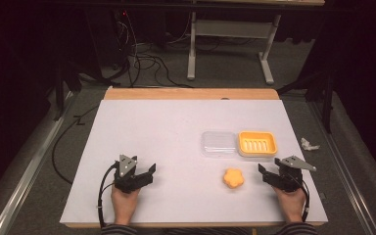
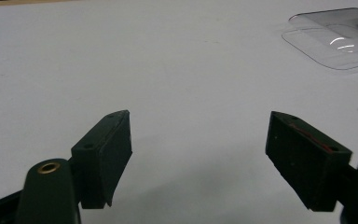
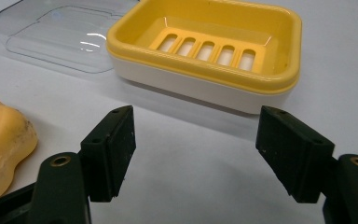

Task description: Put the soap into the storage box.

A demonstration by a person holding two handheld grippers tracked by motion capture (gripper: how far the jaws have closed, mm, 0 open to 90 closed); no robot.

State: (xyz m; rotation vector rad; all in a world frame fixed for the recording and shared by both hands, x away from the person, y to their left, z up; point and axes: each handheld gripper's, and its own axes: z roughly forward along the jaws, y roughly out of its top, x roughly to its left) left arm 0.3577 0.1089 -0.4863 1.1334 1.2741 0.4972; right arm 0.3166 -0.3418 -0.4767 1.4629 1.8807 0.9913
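A yellow soap dish (image 1: 258, 143) (image 3: 214, 56) with a slotted insert and white base sits right of centre on the white table (image 1: 176, 132). Its clear plastic lid (image 1: 219, 143) (image 3: 60, 32) (image 2: 340, 39) lies flat beside it on the left. A flower-shaped orange soap (image 1: 233, 178) (image 3: 0, 144) rests in front of them. My right gripper (image 1: 269, 175) (image 3: 196, 149) is open just right of the soap, facing the dish, nothing between its jaws. My left gripper (image 1: 147, 175) (image 2: 198, 154) is open over bare table at the front left.
The table's wooden far edge (image 1: 191, 93) borders a floor with cables (image 1: 142, 58) and a metal stand (image 1: 230, 44). A crumpled white scrap (image 1: 309, 144) lies on the floor off the table's right side.
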